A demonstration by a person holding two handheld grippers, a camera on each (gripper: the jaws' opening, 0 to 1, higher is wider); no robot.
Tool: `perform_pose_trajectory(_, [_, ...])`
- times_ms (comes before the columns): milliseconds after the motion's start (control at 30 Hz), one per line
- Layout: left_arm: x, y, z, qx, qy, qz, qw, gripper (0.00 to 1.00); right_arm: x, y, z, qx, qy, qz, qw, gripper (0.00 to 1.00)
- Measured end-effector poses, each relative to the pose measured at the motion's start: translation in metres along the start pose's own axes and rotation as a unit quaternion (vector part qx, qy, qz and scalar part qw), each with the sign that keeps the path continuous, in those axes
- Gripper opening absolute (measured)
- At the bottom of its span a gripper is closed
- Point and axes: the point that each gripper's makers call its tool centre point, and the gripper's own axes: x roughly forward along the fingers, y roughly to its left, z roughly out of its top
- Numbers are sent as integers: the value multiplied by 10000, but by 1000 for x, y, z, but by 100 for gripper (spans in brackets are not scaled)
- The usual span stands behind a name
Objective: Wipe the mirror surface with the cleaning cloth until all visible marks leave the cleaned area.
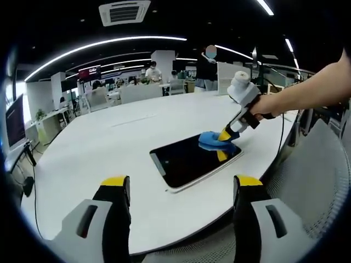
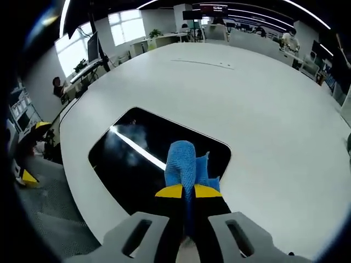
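Cloth (image 2: 184, 164) pressed on mirror (image 2: 126, 159).
Right gripper (image 2: 183, 191) is clamped on the cloth; left gripper (image 1: 181, 183) is held apart above the table (image 1: 109, 148).

No legible text or labels anywhere.

1. In the right gripper view the mirror (image 2: 137, 159) has its near edge hidden behind the right gripper (image 2: 184, 192) and the blue cloth (image 2: 184, 164).
2. The cloth's lower part disappears between the jaws.
3. In the left gripper view the people (image 1: 153, 70) beyond the table's far edge are too small to make out.
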Motion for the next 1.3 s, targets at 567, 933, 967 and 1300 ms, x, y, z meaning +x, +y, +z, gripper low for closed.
perform_pose_trajectory(567, [0,0,0,6,-16,-3,10000,74,-6,10,-11,-12,-22,47,10000,0])
perform_pose_trajectory(933, [0,0,1,5,-32,2,10000,74,-12,22,-20,-196,-42,98,9998,0])
perform_pose_trajectory(967, [0,0,1,6,-33,5,10000,74,-13,23,-21,-221,-41,107,9997,0])
perform_pose_trajectory(1300, [0,0,1,-1,-42,13,10000,74,-19,33,-29,-388,-29,200,9990,0])
